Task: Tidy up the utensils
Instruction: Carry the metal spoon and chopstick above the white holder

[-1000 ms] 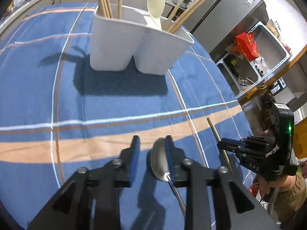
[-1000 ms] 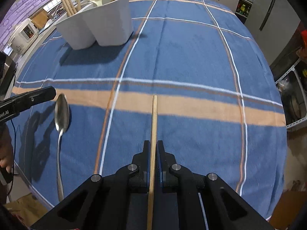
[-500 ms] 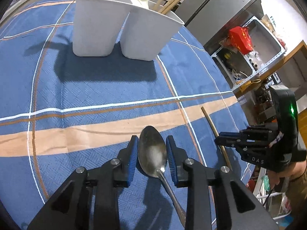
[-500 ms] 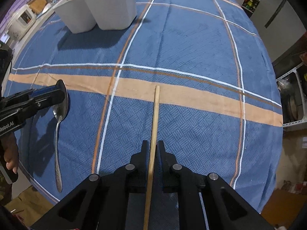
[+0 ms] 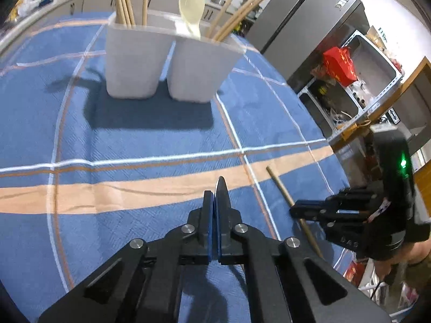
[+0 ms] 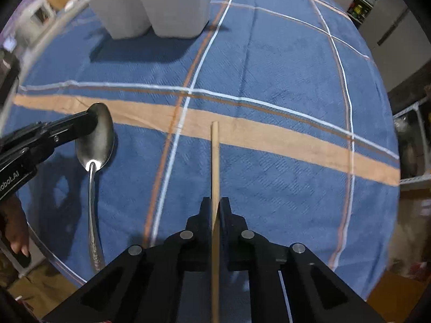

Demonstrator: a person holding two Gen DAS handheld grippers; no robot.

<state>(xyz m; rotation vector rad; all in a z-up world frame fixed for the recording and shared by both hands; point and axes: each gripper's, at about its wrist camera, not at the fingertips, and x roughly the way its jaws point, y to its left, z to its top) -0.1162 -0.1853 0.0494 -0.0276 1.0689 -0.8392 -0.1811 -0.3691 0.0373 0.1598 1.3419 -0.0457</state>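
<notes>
The left gripper (image 5: 214, 204) is pinching the metal spoon (image 6: 94, 137) by its bowl; the right gripper (image 6: 215, 210) is clamping a chopstick (image 6: 215, 161). Both should be lifting level toward the white holder (image 5: 167, 62) at twelve o'clock.

- Blue checked tablecloth (image 5: 134, 140), orange and white stripes, across the frame centre.
- Grey refrigerator (image 5: 304, 24), upper right.
- Metal shelving unit (image 5: 377, 80), right edge, holding a red bag (image 5: 339, 64).
- Counter with grey cabinets (image 5: 89, 0), upper left.
</notes>
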